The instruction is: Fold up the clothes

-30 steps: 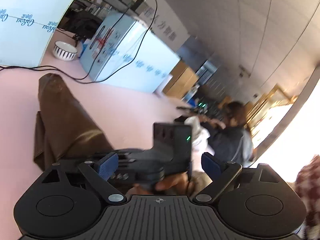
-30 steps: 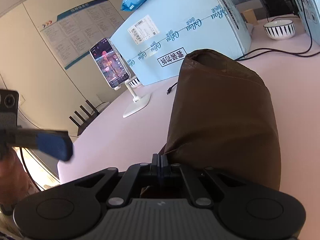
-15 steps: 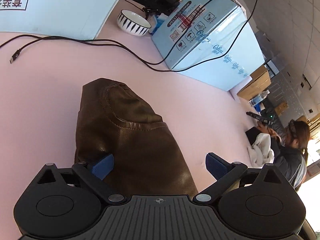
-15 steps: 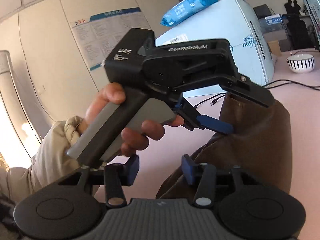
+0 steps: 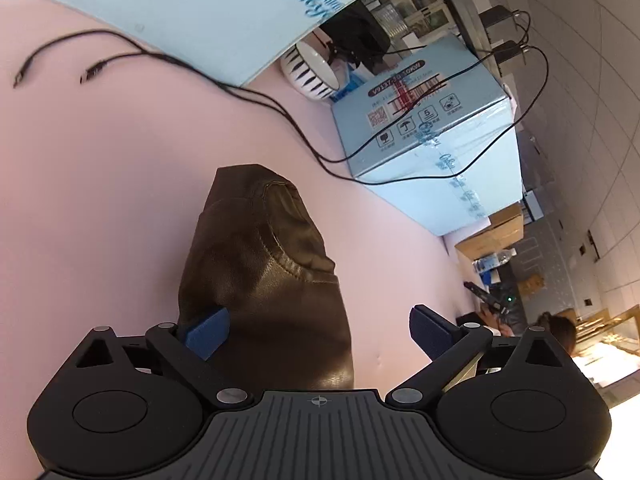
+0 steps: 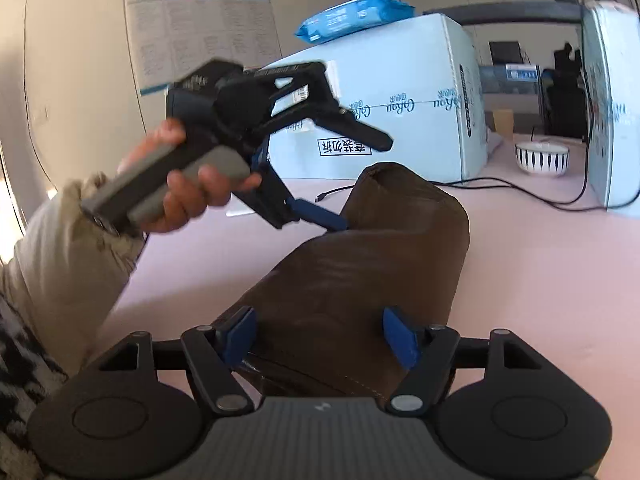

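My right tongs [image 6: 318,334] have just been opening, and with my left tongs [image 5: 318,332] also apart, the folded brown leather garment [image 6: 360,280] rests on the pink bench [image 6: 540,280].

likely office or lab: wall notice board [image 6: 204,36], stacked cartons [image 5: 424,148], tiled ceiling.

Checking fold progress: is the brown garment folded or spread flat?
Folded: the brown garment lies as a narrow, layered bundle on the pink table, seam edges doubled over.
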`<state>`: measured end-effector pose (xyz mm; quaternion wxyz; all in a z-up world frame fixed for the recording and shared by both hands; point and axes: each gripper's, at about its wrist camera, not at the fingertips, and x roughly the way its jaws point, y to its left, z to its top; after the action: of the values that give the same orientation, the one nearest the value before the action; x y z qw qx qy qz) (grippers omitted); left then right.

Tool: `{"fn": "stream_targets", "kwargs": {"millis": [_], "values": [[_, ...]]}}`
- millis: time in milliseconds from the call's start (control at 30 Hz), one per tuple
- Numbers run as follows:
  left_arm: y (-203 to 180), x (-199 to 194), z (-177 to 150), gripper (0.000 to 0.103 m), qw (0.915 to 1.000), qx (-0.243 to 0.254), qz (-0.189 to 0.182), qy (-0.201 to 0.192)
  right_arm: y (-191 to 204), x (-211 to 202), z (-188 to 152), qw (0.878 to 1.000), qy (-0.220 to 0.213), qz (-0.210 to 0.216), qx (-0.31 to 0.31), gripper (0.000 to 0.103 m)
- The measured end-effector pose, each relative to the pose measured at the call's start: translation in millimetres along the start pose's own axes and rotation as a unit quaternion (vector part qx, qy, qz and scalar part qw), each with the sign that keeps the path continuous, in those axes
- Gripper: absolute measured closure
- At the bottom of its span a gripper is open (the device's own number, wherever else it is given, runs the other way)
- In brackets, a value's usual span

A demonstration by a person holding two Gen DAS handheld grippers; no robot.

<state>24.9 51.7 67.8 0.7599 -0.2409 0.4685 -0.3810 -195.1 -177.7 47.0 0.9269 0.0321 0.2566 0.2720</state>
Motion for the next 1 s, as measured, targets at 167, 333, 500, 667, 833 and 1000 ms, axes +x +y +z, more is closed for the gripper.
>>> {"fn": "stream_targets", "kwargs": {"millis": [167, 333, 500, 667, 833, 1000], "values": [[-53, -8, -20, 0.004, 0.9945, 0.103, 0.000, -0.018, -5, 2, 0, 1.000, 0.001, 0.024, 0.016, 0.014], [-18, 37, -9, 0.004, 0.9921, 0.068, 0.103, 0.022, 12, -1, -2, 1.000, 0.002, 0.017, -0.025, 0.009], [-3, 31, 10, 0.003, 0.9972, 0.006, 0.070, 0.024, -2, -26, 16, 0.996, -0.018, 0.084, 0.034, 0.014], [-30, 6, 11, 0.003, 0.9958, 0.053, 0.075, -0.006, -12, -5, 8, 0.990, 0.041, 0.118, 0.064, 0.012], [-31, -14, 17, 0.002, 0.9973, 0.038, 0.034, -0.054, -16, -6, 2, 0.988, 0.037, 0.132, 0.077, 0.009], [-8, 35, 26, 0.002, 0.9909, 0.038, 0.128, -0.016, -17, -6, 5, 0.988, 0.034, 0.130, 0.077, 0.009]]}}
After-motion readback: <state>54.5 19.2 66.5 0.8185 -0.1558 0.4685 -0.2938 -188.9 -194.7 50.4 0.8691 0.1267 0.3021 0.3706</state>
